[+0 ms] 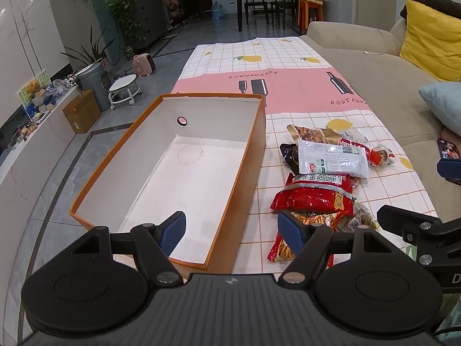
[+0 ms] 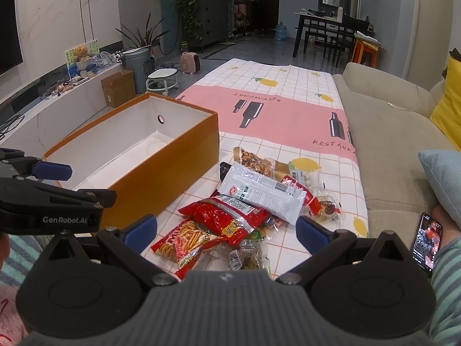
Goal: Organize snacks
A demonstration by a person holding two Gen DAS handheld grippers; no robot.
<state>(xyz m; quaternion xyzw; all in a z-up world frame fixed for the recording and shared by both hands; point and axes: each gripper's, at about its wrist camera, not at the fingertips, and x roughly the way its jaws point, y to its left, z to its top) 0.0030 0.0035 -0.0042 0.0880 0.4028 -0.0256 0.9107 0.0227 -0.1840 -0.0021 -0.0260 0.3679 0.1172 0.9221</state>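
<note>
I hold both jaws spread: left gripper [image 1: 232,230] over the orange box [image 1: 245,178], right gripper [image 2: 226,232] over the snack pile [image 2: 247,207] beside it.

Lower snack packets [image 2: 247,255] under red bag [image 2: 227,219], labels unreadable.

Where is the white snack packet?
The white packet lies on top of the snack pile, right of the orange box, resting over the red bag.
</note>
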